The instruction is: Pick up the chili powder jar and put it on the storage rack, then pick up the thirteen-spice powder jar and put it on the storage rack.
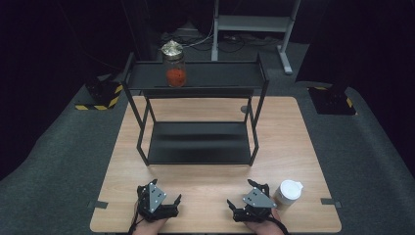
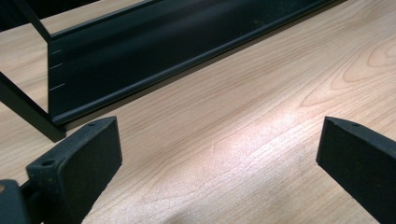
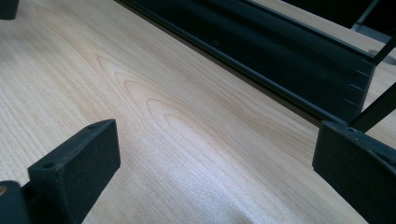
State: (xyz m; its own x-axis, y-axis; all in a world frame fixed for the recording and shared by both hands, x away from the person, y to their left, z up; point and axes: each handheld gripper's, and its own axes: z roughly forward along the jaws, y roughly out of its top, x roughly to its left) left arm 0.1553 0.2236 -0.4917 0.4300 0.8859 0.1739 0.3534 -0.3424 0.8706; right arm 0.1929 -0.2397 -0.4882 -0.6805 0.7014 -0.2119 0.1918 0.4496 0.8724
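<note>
A glass jar (image 1: 174, 64) with a gold lid and red contents stands on the left part of the top tier of a black two-tier rack (image 1: 220, 76). A beige cup with a white lid (image 1: 288, 193) stands upright at the front right of the wooden table (image 1: 205, 178), just right of my right gripper (image 1: 241, 192). My left gripper (image 1: 166, 190) rests near the front edge, left of centre. Both are open with nothing between their jaws. My left gripper (image 2: 219, 140) and right gripper (image 3: 217, 144) each face bare wood and the rack's lower tray (image 2: 163, 51) (image 3: 280, 51).
The rack's lower tier (image 1: 198, 142) is bare and sits mid-table. A small grey round object (image 1: 244, 108) lies on the table behind the rack's right leg. Yellow-and-black striped bases (image 1: 98, 98) (image 1: 333, 100) sit on the grey floor at both sides.
</note>
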